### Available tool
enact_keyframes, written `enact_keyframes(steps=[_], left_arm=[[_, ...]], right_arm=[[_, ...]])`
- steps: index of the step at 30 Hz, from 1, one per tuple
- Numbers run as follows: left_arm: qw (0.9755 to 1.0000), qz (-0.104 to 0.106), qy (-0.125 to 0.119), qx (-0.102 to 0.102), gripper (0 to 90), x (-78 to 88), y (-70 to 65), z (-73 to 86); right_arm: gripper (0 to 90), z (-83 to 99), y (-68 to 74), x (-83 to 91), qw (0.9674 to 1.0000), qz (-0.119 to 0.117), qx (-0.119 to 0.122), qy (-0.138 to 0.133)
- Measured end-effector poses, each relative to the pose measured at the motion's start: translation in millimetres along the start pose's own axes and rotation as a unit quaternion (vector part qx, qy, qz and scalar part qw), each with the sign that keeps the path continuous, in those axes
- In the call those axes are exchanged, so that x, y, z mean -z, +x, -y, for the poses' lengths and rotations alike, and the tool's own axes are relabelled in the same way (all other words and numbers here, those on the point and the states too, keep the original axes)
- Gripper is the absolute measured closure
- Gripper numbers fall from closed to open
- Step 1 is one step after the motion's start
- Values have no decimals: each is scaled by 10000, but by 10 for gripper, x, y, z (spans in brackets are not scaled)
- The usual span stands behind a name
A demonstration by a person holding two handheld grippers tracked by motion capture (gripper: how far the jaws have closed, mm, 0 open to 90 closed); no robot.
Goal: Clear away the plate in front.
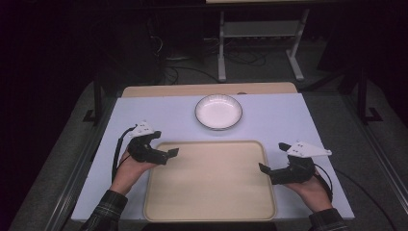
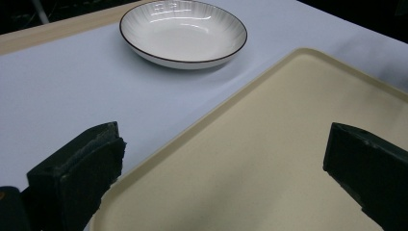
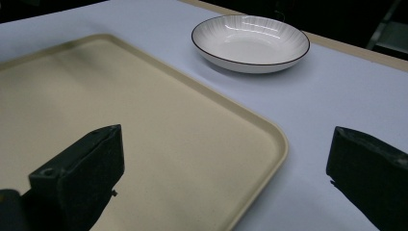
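Note:
A beige tray (image 1: 210,180) lies empty on the near half of the table. Just beyond it sits an empty white dish (image 1: 218,111) with a thin dark rim. My left gripper (image 1: 165,143) hovers open over the tray's far left corner, its jaws straddling the tray rim (image 2: 240,91) with nothing between them. At the tray's right edge my right gripper (image 1: 273,157) is open too, one jaw over the tray (image 3: 144,106) and the other over the table. The dish (image 2: 183,31) lies ahead of the left gripper (image 2: 223,139), and the dish (image 3: 250,41) is also beyond the right gripper (image 3: 226,139).
The table top (image 1: 269,120) is pale blue-white, with a wooden strip (image 1: 207,89) along its far edge. A white metal stand (image 1: 260,43) and cables are on the dark floor behind the table. A person's hands and plaid sleeves come in from the bottom.

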State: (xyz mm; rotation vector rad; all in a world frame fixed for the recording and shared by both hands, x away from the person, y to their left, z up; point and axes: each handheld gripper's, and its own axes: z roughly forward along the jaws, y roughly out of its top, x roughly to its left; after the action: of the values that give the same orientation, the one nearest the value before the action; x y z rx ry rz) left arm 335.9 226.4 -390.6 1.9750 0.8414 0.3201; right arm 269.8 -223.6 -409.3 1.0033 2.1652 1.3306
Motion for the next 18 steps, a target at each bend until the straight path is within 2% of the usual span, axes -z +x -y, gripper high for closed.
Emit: enact_keyframes(steps=[18], left_arm=[[9999, 111, 2, 39, 0, -229, 99, -175]], right_arm=[[0, -3, 7, 0, 10000, -9, 6, 9]])
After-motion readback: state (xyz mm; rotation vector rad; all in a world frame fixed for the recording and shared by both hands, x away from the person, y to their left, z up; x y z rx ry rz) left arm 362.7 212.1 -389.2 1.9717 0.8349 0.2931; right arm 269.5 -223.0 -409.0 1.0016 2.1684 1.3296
